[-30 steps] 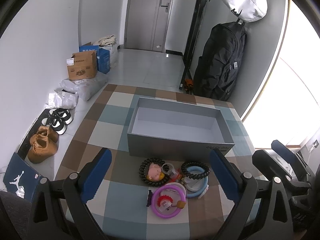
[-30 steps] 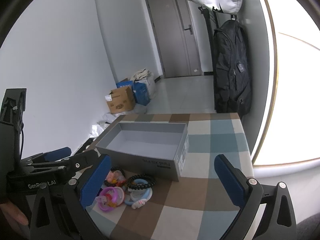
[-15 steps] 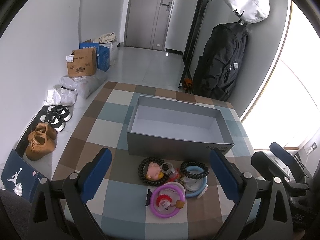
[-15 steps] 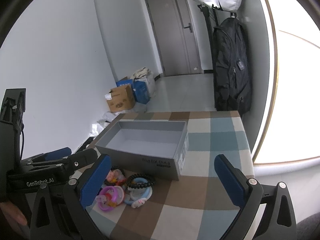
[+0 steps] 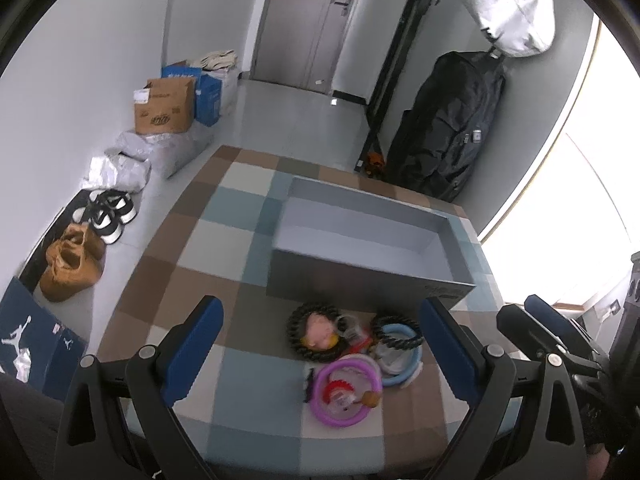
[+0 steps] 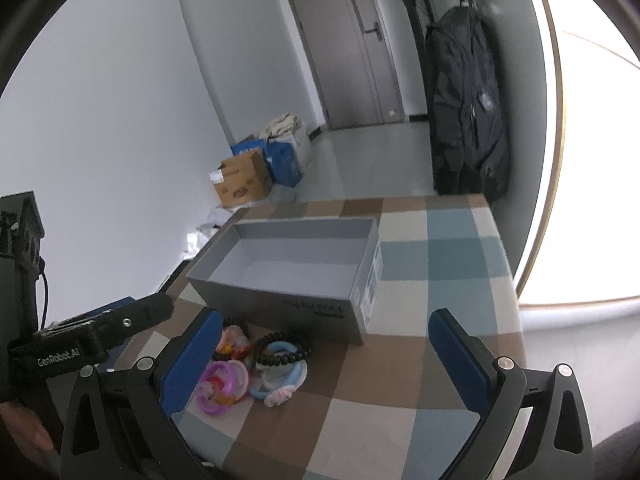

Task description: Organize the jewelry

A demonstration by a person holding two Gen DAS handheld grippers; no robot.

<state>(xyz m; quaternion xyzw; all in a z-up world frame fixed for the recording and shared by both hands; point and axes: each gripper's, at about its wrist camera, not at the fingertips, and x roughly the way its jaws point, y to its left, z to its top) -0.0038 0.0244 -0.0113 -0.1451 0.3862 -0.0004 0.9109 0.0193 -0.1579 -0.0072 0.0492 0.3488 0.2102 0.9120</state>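
Observation:
A pile of jewelry lies on the checked tablecloth (image 5: 240, 364) in front of an empty grey box (image 5: 372, 276). It holds a black bead bracelet around a pink pig charm (image 5: 316, 332), a second black bead bracelet (image 6: 282, 348) on a light-blue ring (image 5: 404, 372), and a purple ring (image 5: 346, 394). My left gripper (image 5: 320, 320) hangs open above the pile's near side, holding nothing. My right gripper (image 6: 326, 354) is open too, with the pile by its left finger (image 6: 192, 356). The purple ring (image 6: 220, 388) and the box (image 6: 296, 304) also show there.
The table's left edge drops to a floor with shoes (image 5: 72, 260), a blue shoebox (image 5: 36, 340) and cardboard boxes (image 5: 164, 106). A black backpack (image 5: 448, 128) hangs behind the table. Bare cloth (image 6: 420, 392) lies right of the pile. Each view catches the other gripper at its side.
Both views have shifted slightly; the right wrist view now sits a little nearer the box and pile. Both grippers stay open and the jewelry has not moved.

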